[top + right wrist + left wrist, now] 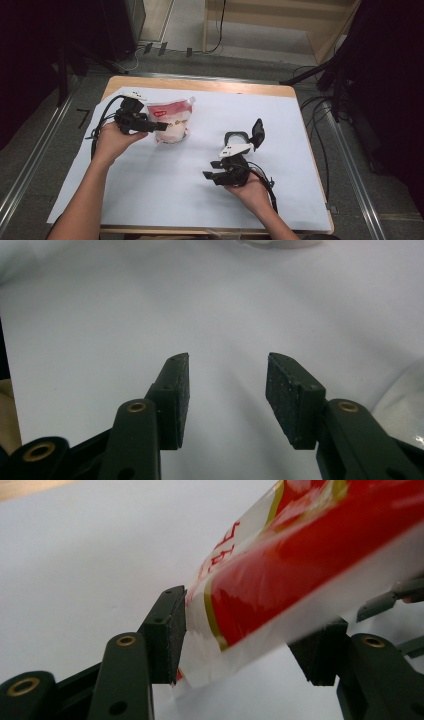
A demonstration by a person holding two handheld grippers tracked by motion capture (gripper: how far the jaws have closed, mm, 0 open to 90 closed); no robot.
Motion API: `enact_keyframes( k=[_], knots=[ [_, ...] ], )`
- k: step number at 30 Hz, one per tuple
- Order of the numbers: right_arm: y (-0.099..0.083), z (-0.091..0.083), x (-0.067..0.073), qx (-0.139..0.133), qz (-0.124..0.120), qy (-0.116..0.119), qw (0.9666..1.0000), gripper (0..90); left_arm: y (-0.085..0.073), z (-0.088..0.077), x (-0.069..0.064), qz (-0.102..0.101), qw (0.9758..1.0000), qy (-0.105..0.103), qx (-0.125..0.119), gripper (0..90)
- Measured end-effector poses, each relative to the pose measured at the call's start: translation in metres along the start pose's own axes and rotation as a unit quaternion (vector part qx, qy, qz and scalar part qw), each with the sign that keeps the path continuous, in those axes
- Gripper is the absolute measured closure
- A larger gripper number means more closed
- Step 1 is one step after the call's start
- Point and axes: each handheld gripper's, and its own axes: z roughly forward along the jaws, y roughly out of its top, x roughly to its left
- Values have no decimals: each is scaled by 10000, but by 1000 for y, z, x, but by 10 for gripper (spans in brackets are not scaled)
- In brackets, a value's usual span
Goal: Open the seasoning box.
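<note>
The left tongs [159, 126] grip the red-and-white pouch [171, 120] standing on the bench's [190, 190] far left — slick film could slip and topple it; the right tongs [212, 169] hang released, nothing between them.

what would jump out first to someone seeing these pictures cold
The red and white pouch standing at the back left of the white sheet draws the eye first, with the left gripper closed on its side; in the left gripper view the pouch runs slantwise between the pads. Next comes the right gripper, held low near the front right with its jaws open and nothing between them, a small white-rimmed container with a raised black lid just behind it.
</note>
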Motion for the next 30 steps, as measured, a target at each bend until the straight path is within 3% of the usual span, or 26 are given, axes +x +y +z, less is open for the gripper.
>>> enact_keyframes(
  k=[6, 11, 14, 21, 30],
  knots=[
    [-2, -2, 0, -12, 49, -75, 10000, 511, 2, 6, 1, 6, 10000, 22, -75, 491],
    [-3, -1, 0, -17, 45, -82, 10000, 511, 2, 9, 1, -1, 9999, 55, -157, 591],
    [-3, -1, 0, -7, 36, -76, 10000, 511, 2, 10, 0, 2, 9999, 34, -117, 725],
    [-3, 1, 2, -59, -11, -38, 10000, 511, 0, 13, 2, -91, 9998, -138, -141, 890],
    [-1, 2, 2, -112, -42, -26, 9999, 511, 3, 5, -2, -189, 9996, -176, -136, 900]
  ],
)
